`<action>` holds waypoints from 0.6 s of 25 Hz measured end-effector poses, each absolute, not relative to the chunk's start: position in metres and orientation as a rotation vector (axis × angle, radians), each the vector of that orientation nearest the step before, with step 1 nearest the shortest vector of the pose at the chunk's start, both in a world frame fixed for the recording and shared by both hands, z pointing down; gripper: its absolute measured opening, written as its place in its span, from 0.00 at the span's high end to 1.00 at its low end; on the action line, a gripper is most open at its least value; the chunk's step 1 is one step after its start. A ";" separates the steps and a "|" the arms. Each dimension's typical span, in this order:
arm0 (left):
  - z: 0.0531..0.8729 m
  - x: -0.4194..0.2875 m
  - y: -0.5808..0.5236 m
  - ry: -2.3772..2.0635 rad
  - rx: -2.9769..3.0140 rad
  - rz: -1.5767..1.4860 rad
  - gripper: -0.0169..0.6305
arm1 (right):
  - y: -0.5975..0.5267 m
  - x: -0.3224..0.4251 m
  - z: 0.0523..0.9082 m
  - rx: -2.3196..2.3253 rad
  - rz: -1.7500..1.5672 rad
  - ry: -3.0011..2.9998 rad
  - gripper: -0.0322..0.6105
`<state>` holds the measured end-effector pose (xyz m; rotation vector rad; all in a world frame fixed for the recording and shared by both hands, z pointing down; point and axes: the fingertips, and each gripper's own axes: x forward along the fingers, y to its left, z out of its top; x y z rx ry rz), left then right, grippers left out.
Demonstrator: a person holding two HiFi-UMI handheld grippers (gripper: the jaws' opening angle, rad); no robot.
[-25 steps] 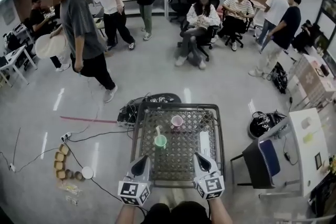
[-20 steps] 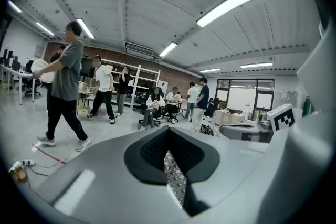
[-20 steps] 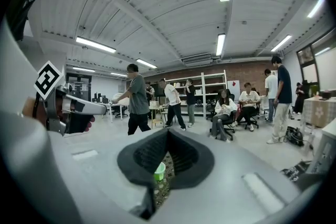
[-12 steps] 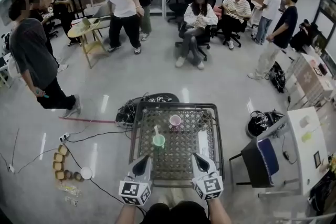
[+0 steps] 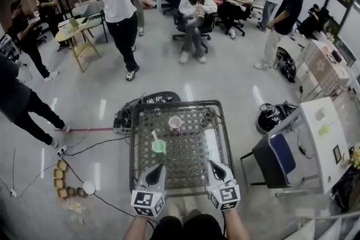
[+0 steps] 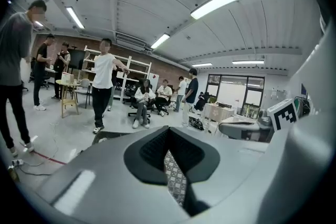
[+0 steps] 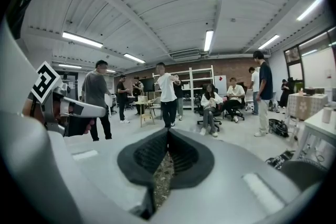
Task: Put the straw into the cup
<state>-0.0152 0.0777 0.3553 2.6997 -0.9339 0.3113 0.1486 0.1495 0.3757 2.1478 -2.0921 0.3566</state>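
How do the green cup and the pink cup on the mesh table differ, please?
The green cup sits mid-table; the pink cup sits nearer the far edge. A white straw seems to lean out of the green cup; the pink cup shows none. Both stand upright.

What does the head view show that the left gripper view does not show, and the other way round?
Only the head view shows the green cup with a white straw and the pink cup. Only the left gripper view shows the ceiling lights, and that the jaws of the left gripper are together with nothing between them. Both show the mesh table and the standing person in a white shirt.
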 end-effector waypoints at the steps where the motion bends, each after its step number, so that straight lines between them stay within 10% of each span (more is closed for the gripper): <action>1: 0.362 -0.006 0.079 -0.908 2.701 0.326 0.96 | 0.152 0.156 0.382 2.161 0.373 -2.071 0.95; 15: 0.462 0.101 0.071 -0.678 2.647 0.554 0.96 | 0.163 0.243 0.492 2.198 0.671 -1.868 0.95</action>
